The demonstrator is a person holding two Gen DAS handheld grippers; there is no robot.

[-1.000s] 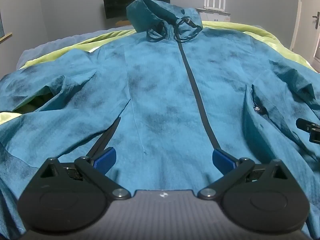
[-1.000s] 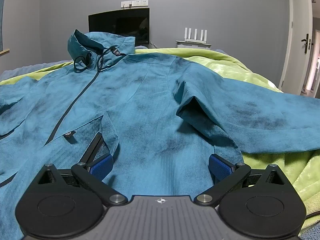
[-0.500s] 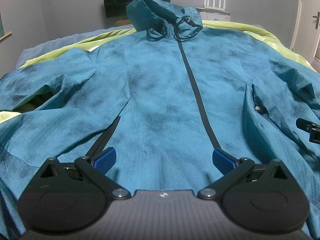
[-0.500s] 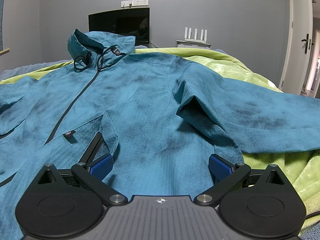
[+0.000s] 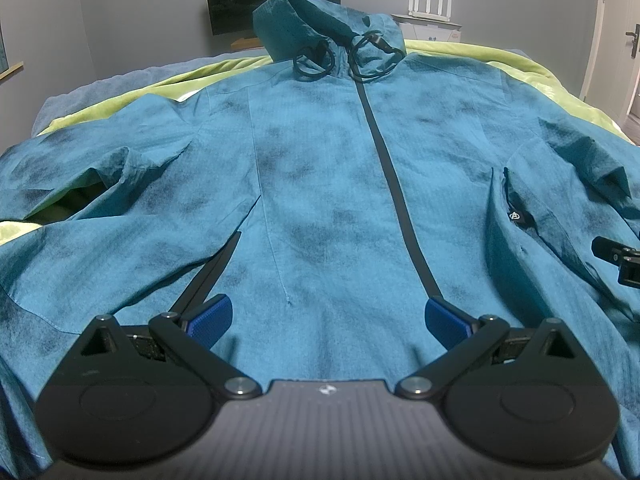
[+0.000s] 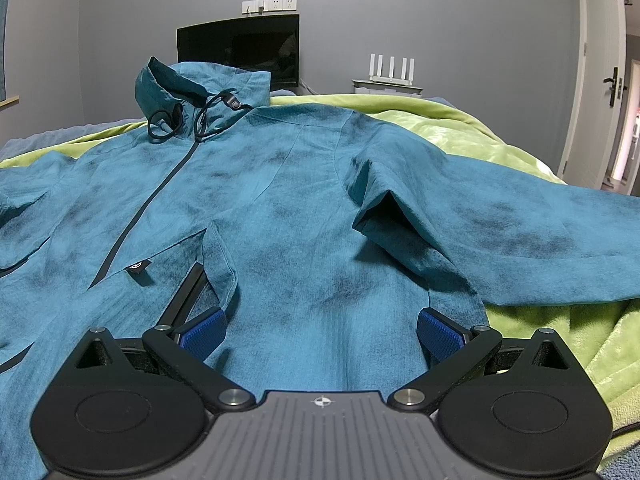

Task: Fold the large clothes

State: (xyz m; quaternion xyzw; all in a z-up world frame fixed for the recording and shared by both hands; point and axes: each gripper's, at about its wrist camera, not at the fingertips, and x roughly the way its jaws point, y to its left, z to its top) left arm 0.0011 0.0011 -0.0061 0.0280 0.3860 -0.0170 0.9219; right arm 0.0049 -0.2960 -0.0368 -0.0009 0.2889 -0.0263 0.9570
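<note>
A large teal hooded jacket [image 5: 320, 168] lies face up and spread out on a bed, zipper closed, hood at the far end. It also fills the right wrist view [image 6: 300, 216]. My left gripper [image 5: 328, 316] is open and empty, low over the jacket's hem left of the zipper. My right gripper [image 6: 320, 328] is open and empty, low over the hem on the jacket's right half, near the pocket. The right sleeve [image 6: 520, 240] stretches out to the right. The left sleeve [image 5: 80, 200] lies rumpled at the left. Part of the right gripper [image 5: 618, 256] shows at the left view's right edge.
A lime green blanket [image 6: 560, 340] covers the bed under the jacket. A dark monitor [image 6: 240, 48] and a white router [image 6: 390, 70] stand by the grey back wall. A white door [image 6: 600, 80] is at the right.
The left sleeve's folds have shifted slightly and flattened. Both grippers stay open and have hardly moved.
</note>
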